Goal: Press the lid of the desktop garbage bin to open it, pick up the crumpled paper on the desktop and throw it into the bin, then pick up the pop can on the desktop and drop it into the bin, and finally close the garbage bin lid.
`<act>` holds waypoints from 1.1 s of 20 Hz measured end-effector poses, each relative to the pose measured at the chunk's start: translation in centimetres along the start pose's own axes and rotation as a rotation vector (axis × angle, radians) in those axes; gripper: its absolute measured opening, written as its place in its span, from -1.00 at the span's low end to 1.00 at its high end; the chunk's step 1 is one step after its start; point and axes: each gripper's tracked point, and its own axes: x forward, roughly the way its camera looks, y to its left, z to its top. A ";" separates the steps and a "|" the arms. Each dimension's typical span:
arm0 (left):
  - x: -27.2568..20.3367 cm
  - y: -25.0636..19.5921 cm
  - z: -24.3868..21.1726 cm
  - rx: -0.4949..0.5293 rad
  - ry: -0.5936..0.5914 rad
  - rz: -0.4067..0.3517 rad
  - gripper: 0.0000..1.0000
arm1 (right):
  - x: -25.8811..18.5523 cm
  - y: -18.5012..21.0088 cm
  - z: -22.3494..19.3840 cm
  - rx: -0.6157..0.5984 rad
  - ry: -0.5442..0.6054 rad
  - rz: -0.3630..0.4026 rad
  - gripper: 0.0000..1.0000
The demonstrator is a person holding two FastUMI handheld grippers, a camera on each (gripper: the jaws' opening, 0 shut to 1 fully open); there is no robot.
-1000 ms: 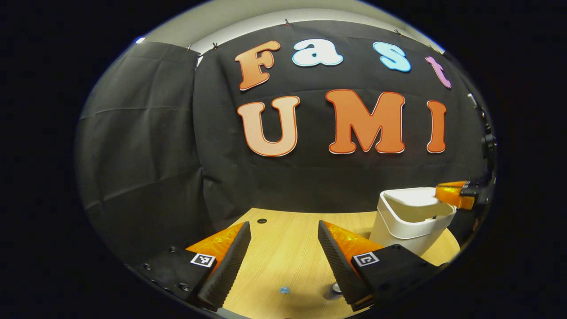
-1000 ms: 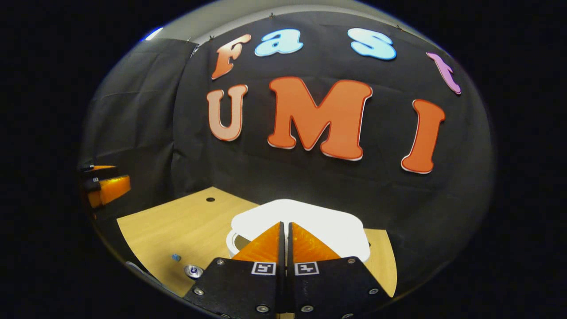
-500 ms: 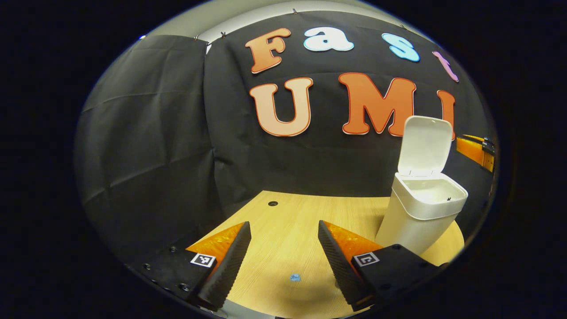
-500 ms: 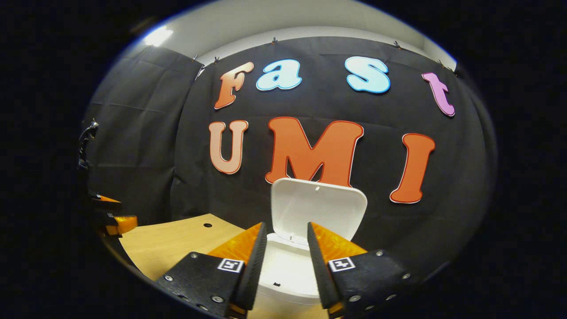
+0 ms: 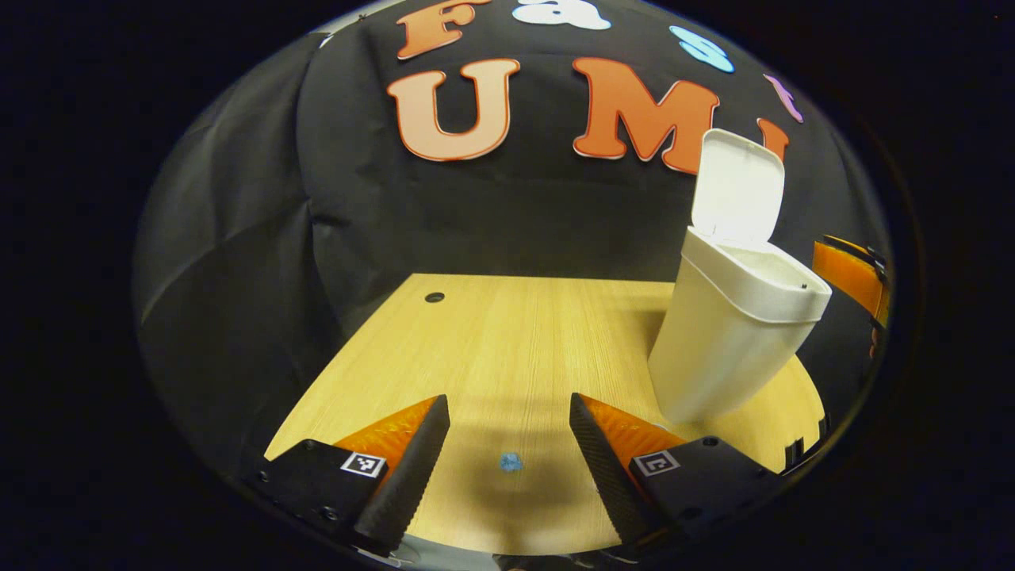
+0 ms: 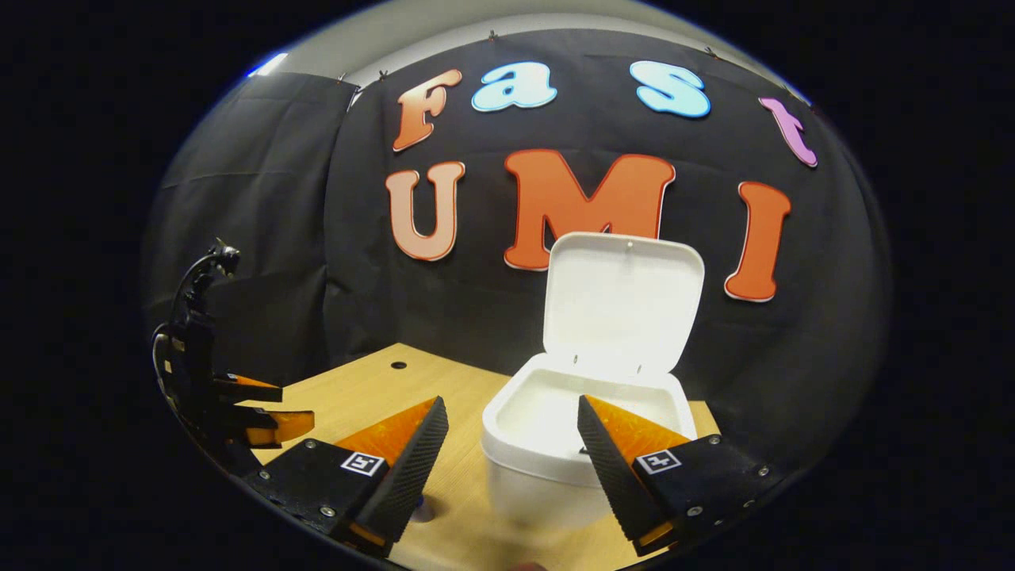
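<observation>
The white desktop bin (image 5: 733, 341) stands at the table's right side with its lid (image 5: 737, 186) swung up and upright at the back. In the right gripper view the bin (image 6: 547, 476) sits just ahead, its mouth open below the raised lid (image 6: 622, 293). My right gripper (image 6: 511, 404) is open, hovering in front of and slightly above the bin rim, holding nothing. My left gripper (image 5: 507, 403) is open above the bare wooden table (image 5: 492, 349), left of the bin, with nothing between its fingers. The other gripper appears at the edges (image 5: 848, 274) (image 6: 258, 412).
A small blue speck (image 5: 510, 461) lies on the table between my left gripper's fingers. A dark cable hole (image 5: 434, 297) sits near the table's far left corner. A small greyish shape (image 6: 420, 507) peeks beside my right gripper's left finger; I cannot tell what it is.
The bin lid went from shut to fully upright. My right gripper, shut on top of the lid a second ago, has opened and drawn back. My left gripper now looks more steeply down at the table.
</observation>
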 end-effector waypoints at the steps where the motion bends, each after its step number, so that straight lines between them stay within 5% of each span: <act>1: 0.6 -0.1 -0.6 0.006 0.023 -0.019 0.95 | -0.1 0.2 -1.2 -0.002 0.032 -0.002 0.99; 10: 5.6 -0.1 -7.5 0.038 0.248 -0.134 0.95 | 0.7 4.6 -9.4 0.028 0.223 -0.008 0.99; 22: 9.8 1.6 -14.9 0.056 0.495 -0.190 0.96 | 2.1 11.7 -17.7 0.035 0.378 0.118 0.99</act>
